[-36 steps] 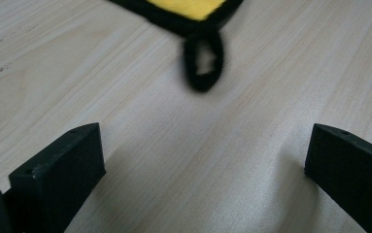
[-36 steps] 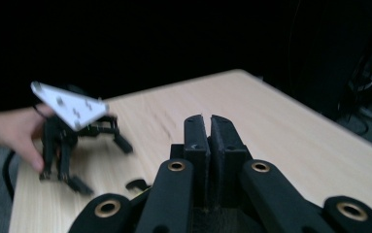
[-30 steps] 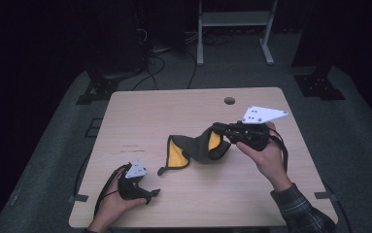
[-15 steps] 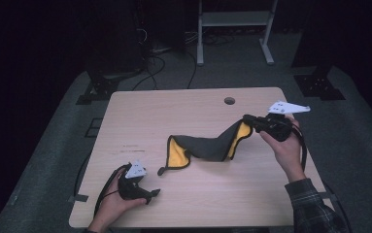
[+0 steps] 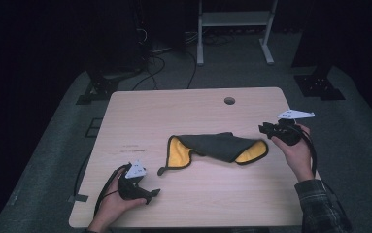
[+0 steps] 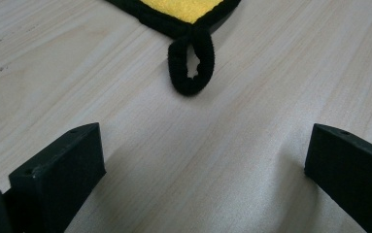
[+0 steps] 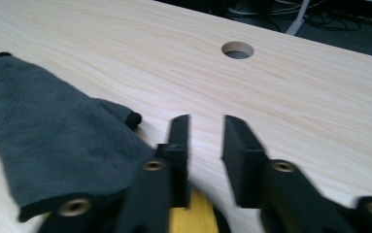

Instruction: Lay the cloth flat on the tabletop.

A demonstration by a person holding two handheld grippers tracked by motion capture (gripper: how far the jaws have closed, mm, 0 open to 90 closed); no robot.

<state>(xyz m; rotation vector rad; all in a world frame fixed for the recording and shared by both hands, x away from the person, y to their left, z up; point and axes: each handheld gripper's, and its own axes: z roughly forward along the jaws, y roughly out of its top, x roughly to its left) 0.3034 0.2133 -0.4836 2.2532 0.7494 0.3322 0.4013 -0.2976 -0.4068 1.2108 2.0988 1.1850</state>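
Grey on one face and yellow on the other, the cloth (image 5: pixel 216 148) lies crumpled at the middle of the wooden table (image 5: pixel 193 109), its dark side folded over so that yellow shows at the left end and at the right corner. A small black hanging loop (image 6: pixel 192 62) sticks out from its left corner, flat on the wood.

The left gripper (image 5: pixel 150 194) rests near the table's front edge, below and left of the cloth — its jaws stand wide apart with nothing between them, and in the left gripper view the loop lies a little way ahead of them, untouched.

The right gripper (image 5: pixel 263 129) is held just off the cloth's right corner, near the table's right edge. In the right gripper view its jaws are parted by a narrow gap and grip nothing; the grey fold lies just beside the left jaw, with a patch of yellow beneath it. A round hole (image 7: pixel 237 49) in the tabletop sits farther ahead.
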